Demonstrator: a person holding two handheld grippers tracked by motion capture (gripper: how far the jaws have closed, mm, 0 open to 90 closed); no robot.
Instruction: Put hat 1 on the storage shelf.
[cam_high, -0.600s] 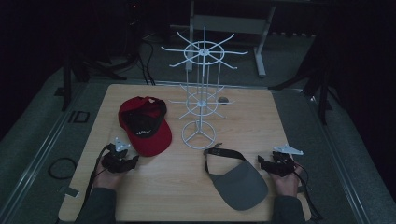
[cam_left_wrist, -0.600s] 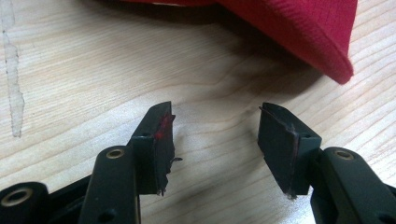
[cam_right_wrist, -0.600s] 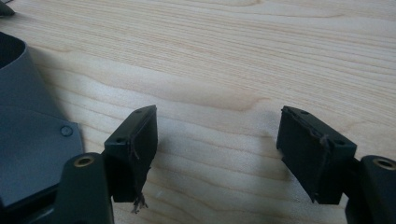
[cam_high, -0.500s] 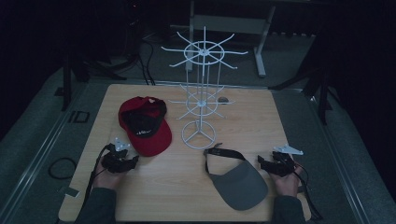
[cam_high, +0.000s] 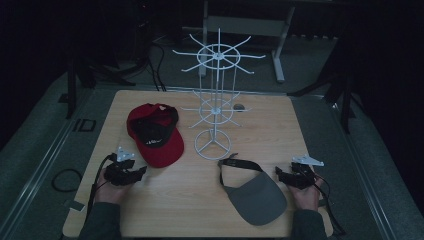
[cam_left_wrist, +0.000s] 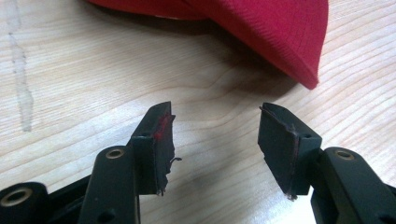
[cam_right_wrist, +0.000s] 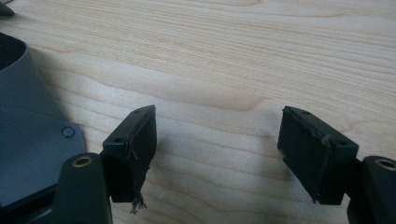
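I have the red cap (cam_high: 156, 134) lying on the left half of the wooden table (cam_high: 170, 200), its brim toward me and just beside the foot of the white wire rack (cam_high: 214, 110). My left gripper (cam_high: 131, 172) sits near the cap's brim without touching it; in the left gripper view its jaws stand wide apart over bare wood, nothing between them, with the cap's brim (cam_left_wrist: 261, 32) just ahead. The grey visor (cam_high: 257, 194) lies on the right half, its black strap (cam_high: 240, 162) toward the rack. My right gripper (cam_high: 287, 176) rests just beside the visor's right edge, jaws spread wide and empty over the wood, the visor (cam_right_wrist: 28, 140) showing at the left of the right gripper view
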